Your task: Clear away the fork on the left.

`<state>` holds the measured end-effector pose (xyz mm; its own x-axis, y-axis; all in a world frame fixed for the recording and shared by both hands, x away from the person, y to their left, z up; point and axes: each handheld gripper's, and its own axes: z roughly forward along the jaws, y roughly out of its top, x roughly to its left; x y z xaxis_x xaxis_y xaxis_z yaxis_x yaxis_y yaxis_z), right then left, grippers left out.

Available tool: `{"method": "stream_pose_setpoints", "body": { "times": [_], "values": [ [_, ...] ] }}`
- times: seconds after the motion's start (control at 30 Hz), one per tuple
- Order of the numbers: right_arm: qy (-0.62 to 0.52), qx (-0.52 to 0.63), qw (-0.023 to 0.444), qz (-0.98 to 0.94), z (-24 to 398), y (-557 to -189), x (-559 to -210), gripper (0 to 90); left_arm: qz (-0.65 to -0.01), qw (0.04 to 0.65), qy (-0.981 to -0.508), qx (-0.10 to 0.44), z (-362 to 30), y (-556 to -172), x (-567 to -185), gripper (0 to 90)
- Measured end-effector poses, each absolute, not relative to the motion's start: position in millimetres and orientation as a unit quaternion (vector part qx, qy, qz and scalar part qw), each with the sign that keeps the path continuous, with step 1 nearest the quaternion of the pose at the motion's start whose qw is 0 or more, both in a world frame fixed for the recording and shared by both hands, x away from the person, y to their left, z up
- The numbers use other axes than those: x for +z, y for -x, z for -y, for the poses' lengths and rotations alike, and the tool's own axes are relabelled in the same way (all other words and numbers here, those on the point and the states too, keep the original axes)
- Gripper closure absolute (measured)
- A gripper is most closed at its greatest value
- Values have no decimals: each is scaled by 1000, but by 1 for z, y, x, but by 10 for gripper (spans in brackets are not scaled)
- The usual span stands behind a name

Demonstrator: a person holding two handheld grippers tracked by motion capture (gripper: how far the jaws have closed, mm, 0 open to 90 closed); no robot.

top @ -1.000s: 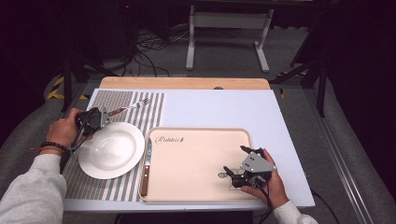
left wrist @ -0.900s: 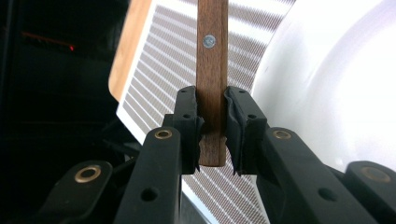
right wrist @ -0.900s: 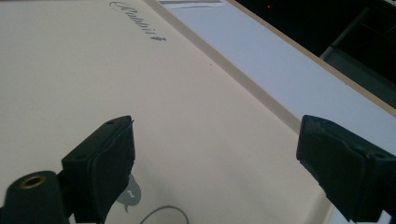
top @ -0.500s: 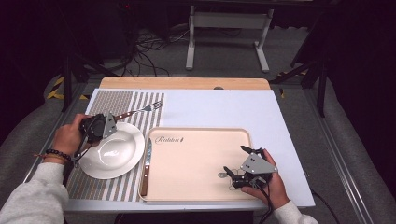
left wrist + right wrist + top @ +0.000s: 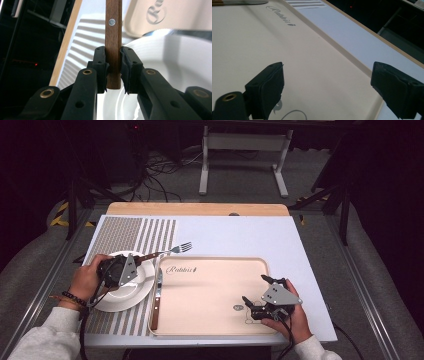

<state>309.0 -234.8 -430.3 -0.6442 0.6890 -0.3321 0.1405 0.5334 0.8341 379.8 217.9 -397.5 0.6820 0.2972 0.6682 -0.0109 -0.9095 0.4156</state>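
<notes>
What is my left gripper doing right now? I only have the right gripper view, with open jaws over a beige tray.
Observer: The left gripper is shut on the wooden handle of a fork, close to the handle's end.
Operator: Where does that fork sit over the table?
Observer: The gripped end is above a white plate that lies on the striped mat, left of the tray.
Operator: Which way do the tines point?
Observer: Away from the plate, out past the tray's far left corner.
</notes>
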Motion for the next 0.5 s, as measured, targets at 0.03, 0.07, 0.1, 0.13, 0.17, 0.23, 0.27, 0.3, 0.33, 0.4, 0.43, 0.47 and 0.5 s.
{"method": "stream_pose_setpoints", "body": {
  "times": [0.03, 0.07, 0.1, 0.13, 0.17, 0.23, 0.27, 0.3, 0.33, 0.4, 0.43, 0.47, 0.5],
  "values": [
    [-258, 410, 337, -807, 236, -309, -430, 126, -78, 199, -895, 391, -215, -378, -398, 761],
    [-259, 412, 339, -805, 238, -309, -429, 126, -76, 201, -896, 389, -214, -376, -398, 761],
    [-259, 412, 339, -805, 238, -309, -429, 126, -76, 201, -896, 389, -214, -376, -398, 761],
    [-264, 418, 342, -799, 241, -310, -426, 127, -70, 205, -898, 383, -209, -372, -398, 761],
    [-266, 421, 342, -797, 242, -310, -425, 127, -69, 208, -899, 380, -208, -370, -399, 761],
    [-266, 422, 344, -796, 243, -310, -425, 128, -66, 217, -899, 375, -205, -367, -399, 761],
    [-265, 421, 344, -796, 243, -310, -425, 128, -66, 217, -899, 375, -205, -367, -399, 761],
    [-265, 422, 342, -797, 243, -309, -425, 128, -60, 221, -900, 371, -203, -362, -400, 761],
    [-264, 422, 342, -797, 242, -309, -425, 128, -59, 227, -899, 370, -200, -359, -401, 760],
    [-260, 420, 343, -799, 241, -308, -426, 128, -52, 234, -900, 364, -197, -356, -403, 761],
    [-259, 419, 344, -799, 240, -307, -426, 128, -51, 238, -901, 360, -195, -354, -404, 761],
    [-258, 419, 345, -799, 239, -307, -426, 128, -44, 237, -902, 359, -193, -352, -404, 761],
    [-257, 418, 346, -800, 239, -306, -426, 128, -39, 234, -903, 357, -190, -350, -405, 761]
  ]
}}
